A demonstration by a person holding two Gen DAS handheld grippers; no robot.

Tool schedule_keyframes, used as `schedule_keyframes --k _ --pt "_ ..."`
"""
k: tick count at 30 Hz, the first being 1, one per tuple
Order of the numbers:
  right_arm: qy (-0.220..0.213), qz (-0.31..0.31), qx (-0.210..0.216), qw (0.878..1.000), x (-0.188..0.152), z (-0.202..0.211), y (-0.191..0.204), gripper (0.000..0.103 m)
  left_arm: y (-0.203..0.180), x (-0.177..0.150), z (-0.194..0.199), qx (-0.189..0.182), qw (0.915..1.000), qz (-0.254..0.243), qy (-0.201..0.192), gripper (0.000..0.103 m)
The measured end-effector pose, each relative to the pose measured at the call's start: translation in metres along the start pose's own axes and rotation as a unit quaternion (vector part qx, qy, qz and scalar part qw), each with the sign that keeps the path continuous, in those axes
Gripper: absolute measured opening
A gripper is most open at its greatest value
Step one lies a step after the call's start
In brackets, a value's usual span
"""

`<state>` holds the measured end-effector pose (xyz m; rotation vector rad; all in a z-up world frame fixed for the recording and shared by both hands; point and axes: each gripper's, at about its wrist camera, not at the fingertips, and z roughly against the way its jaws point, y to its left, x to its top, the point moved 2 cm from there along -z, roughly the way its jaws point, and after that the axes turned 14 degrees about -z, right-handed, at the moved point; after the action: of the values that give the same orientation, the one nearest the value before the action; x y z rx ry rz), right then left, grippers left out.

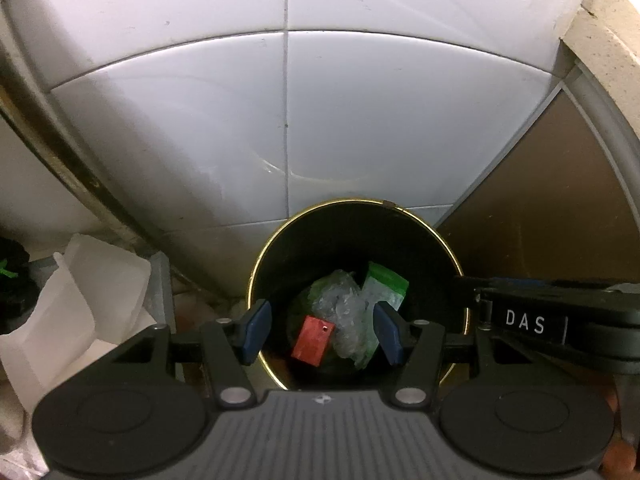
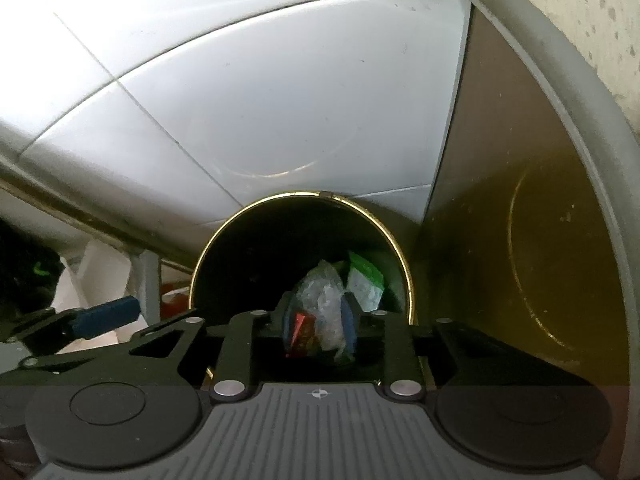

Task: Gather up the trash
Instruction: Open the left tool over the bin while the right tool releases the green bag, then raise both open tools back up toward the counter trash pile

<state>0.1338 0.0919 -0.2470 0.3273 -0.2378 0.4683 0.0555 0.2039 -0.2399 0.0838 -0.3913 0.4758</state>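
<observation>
Left wrist view: left gripper (image 1: pixel 320 332) poised over the mouth of the black bin (image 1: pixel 280 224), jaws standing wide, nothing between the blue pads. Down on the bin's floor lies the trash: a red box (image 1: pixel 312 342) toward the near rim, crumpled clear plastic (image 1: pixel 340 308) at the middle, a green-and-white bag (image 1: pixel 386 286) leaning toward the far right wall. Best kept centred inside the gold rim, so anything let go falls straight in and not on the white paper bag (image 1: pixel 80 300) beside the bin's left edge.

Right wrist view: right gripper (image 2: pixel 318 320) also pointing steeply down at the bin (image 2: pixel 224 232), jaws only narrowly apart. Seen through the gap are the clear plastic (image 2: pixel 324 300) and the red box (image 2: pixel 302 326). Probably lying below rather than pinched, though the dark, crowded view leaves some doubt. Worth opening fully and giving a slight shake before lifting away, since thin film clings to pads. Then straight up, clear of the rim, without nudging the bin against the tiled wall (image 2: pixel 280 100).
</observation>
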Motion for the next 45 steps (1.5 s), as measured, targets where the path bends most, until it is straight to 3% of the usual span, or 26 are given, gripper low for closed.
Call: schedule_keyframes --k 15,21,32,41,45 --pt "-0.023 0.003 -0.003 1.000 -0.007 0.034 0.005 0.041 0.002 0.001 0.034 -0.005 0.9997 0.011 -0.022 0.050" --pt "-0.043 -0.012 0.011 0.999 -0.005 0.059 0.005 0.041 0.006 0.006 0.060 -0.017 0.9984 0.013 -0.052 0.050" --pt "-0.099 -0.036 0.028 0.994 -0.001 0.118 0.006 0.051 0.001 0.014 0.119 -0.032 0.9923 0.010 -0.119 0.051" --pt "-0.170 -0.071 0.039 0.982 -0.002 0.187 -0.020 0.066 -0.032 0.024 0.173 -0.071 0.9794 -0.042 -0.184 0.058" --pt "-0.204 -0.092 0.036 0.974 -0.005 0.217 -0.041 0.075 -0.063 0.027 0.192 -0.100 0.9684 -0.091 -0.209 0.066"
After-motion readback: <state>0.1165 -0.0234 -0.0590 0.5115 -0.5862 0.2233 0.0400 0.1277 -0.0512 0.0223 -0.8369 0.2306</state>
